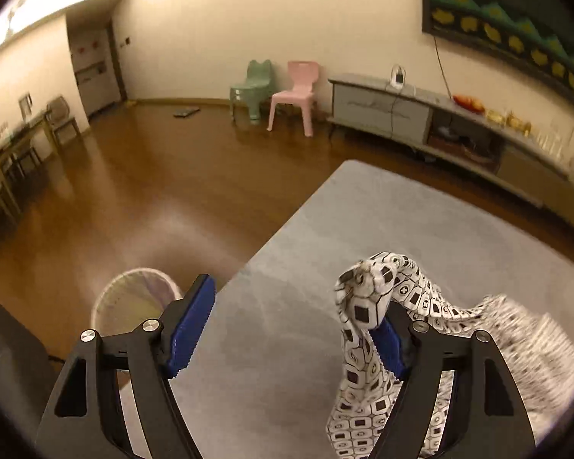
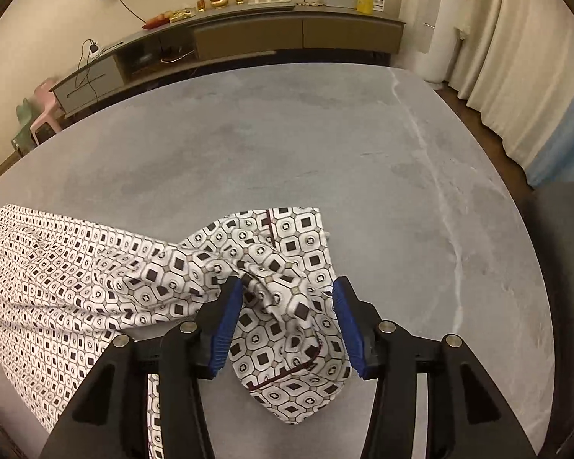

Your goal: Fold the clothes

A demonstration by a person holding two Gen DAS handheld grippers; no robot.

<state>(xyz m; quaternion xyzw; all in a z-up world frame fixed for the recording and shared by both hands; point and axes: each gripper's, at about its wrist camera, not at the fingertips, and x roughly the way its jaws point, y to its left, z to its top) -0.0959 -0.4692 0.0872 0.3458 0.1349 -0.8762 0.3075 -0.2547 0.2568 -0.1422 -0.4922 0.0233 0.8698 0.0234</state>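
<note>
The left gripper (image 1: 291, 329) was wide open, its two blue-padded fingers well apart above the grey table (image 1: 421, 222). It clamped nothing, but a bunched ridge of the patterned garment (image 1: 367, 298) was draped over the tip of its right-hand finger and hung down along that finger's inner face; the left-hand finger (image 1: 193, 325) was bare. The rest of the garment in this view trailed off to the right, blurred. Beyond the table edge, a white mesh wastebasket (image 1: 134, 298) stood on the wooden floor (image 1: 134, 191), and a green chair (image 1: 254, 88) and a pink chair (image 1: 294, 93) stood side by side at the far wall. The right gripper (image 2: 287, 325) was also open, its fingers spread to either side of a crumpled fold of the same garment (image 2: 134, 275) without closing on it; whether the pads touched the cloth could not be determined. In this view the garment, white with dark squares and a dark piped edge, lay on the table (image 2: 325, 134), spreading from the gripper toward the left edge. A long low cabinet (image 2: 248, 34) ran along the wall behind the table, and curtains (image 2: 516, 76) hung at the right.
</note>
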